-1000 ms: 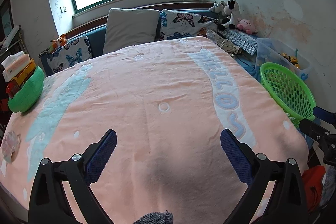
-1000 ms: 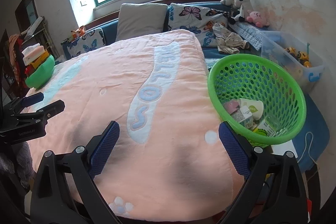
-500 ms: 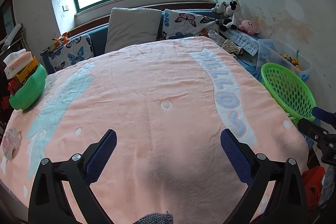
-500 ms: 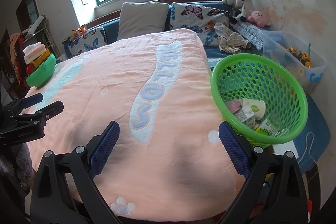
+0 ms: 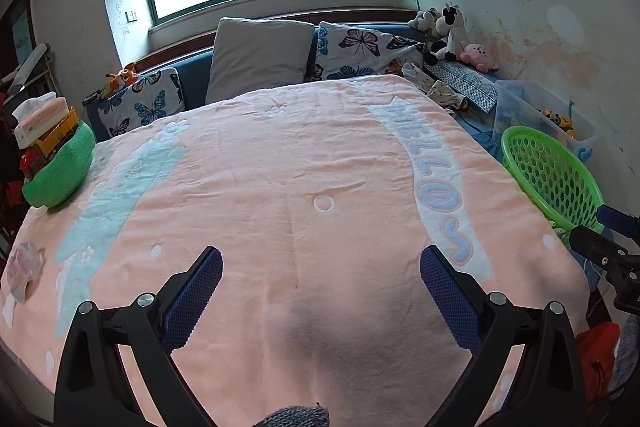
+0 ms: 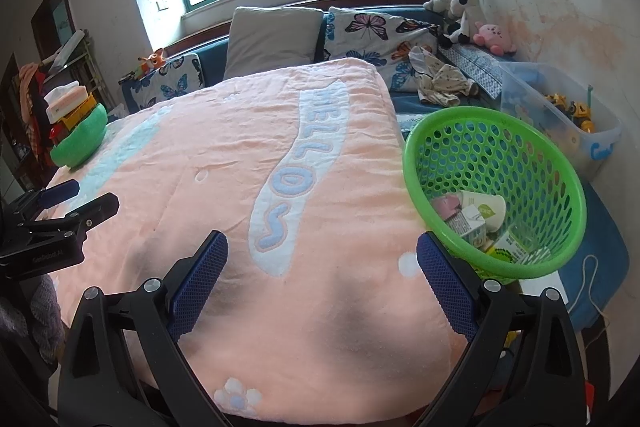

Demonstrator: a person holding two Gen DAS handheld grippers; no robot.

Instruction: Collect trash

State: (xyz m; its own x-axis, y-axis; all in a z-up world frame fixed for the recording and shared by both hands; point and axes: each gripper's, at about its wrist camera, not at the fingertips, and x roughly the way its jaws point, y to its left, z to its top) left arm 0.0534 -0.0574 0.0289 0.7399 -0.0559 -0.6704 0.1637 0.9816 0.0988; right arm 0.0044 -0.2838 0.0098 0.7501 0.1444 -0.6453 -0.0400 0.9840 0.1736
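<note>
While the left wrist cam looks along the bed, the left gripper (image 5: 321, 265) hangs over the near part of a peach-pink fleece blanket (image 5: 280, 163) w/ pale blue "HELLOS" lettering; its two blue-padded fingers (image 5: 193, 301) stand wide apart, nothing btwn them. At the far left edge of the blanket lies a crumpled pinkish-white wrapper (image 5: 22, 269), well apart from the gripper. A green perforated round plastic basket (image 5: 550, 173) sits off the bed's right side, tilted toward the cam; contents not visible from here. Just below the basket the other gripper's black-and-blue tip pokes in from the right edge. A green plush cushion (image 5: 60, 167) rests on the blanket's left side w/ a yellow toy truck and a tissue box on top. Grey pillow (image 5: 258, 57) and butterfly-print pillow (image 5: 360, 51) at the head of the bed, under the window.

Right wrist cam: right gripper (image 6: 322, 261) hovers above the blanket's near right part, fingers (image 6: 446, 291) spread wide, empty. The green basket is just right of the bed edge, close to the right finger; inside lie a white paper cup (image 6: 482, 209), a small drink carton (image 6: 466, 227), a pink item and a green-yellow pack. Left gripper shows at the left edge, jaws apart. A clear plastic bin (image 6: 560, 107) w/ yellow toys stands behind the basket.
</note>
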